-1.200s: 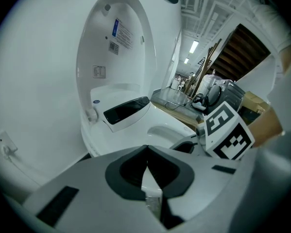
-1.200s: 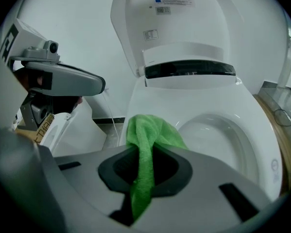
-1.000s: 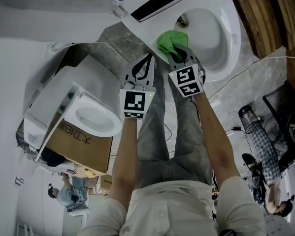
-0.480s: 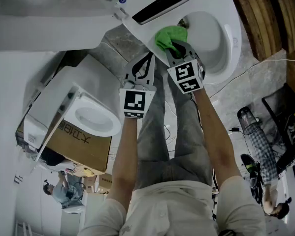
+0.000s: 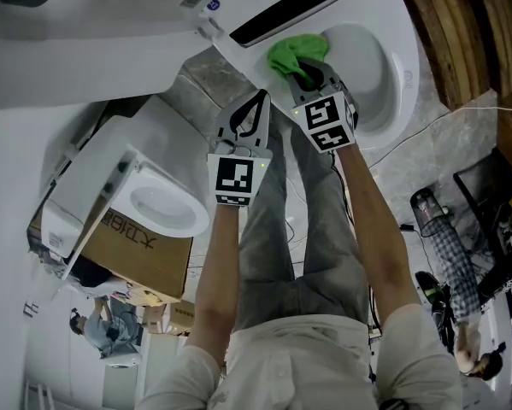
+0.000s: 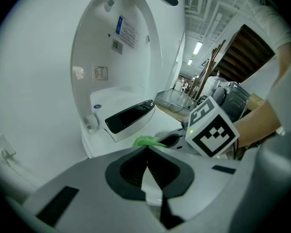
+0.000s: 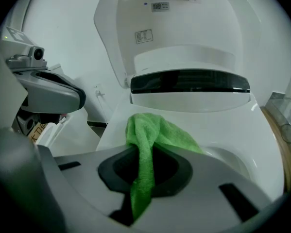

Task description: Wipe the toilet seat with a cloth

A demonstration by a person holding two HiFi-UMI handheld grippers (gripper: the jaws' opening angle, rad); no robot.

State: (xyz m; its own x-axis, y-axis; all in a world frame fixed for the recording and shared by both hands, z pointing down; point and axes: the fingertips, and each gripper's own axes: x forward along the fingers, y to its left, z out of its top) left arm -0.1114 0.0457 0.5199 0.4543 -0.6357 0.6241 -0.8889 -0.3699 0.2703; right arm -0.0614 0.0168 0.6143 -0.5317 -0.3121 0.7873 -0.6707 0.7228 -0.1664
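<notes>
Extends both forearms (image 5: 217, 272) from 6 o'clock toward 12 o'clock in the head view, side by side above the knees. Holds the right gripper (image 5: 311, 80) at 2 o'clock of the left gripper (image 5: 259, 99), slightly farther forward, near it but apart. Points both grippers toward the toilet.

Right jaws: clenched on a fold of the green cloth (image 5: 291, 54), with a strip of it hanging down between the pads in the right gripper view. Left jaws: closed tip to tip, nothing between them, hovering short of the seat over the floor (image 5: 206, 73).

Cloth position: bunched on the rear of the white seat (image 5: 401, 75), at 10 o'clock of the bowl (image 5: 362, 54), touching the seat surface just in front of the dark panel (image 5: 298, 7).

Lid (image 7: 184, 28): raised, upright behind the panel, printed labels on its inner face.

Surroundings, head view:
- Grey stone floor between the fixtures.
- Second toilet (image 5: 166, 203) at 9 o'clock, resting on a cardboard box (image 5: 140, 254).
- Dark wooden planks (image 5: 461, 24) at 2 o'clock.
- White cable (image 5: 426, 122) across the floor at 3 o'clock.
- Person (image 5: 110, 331) at 7 o'clock, well apart from the work area.
</notes>
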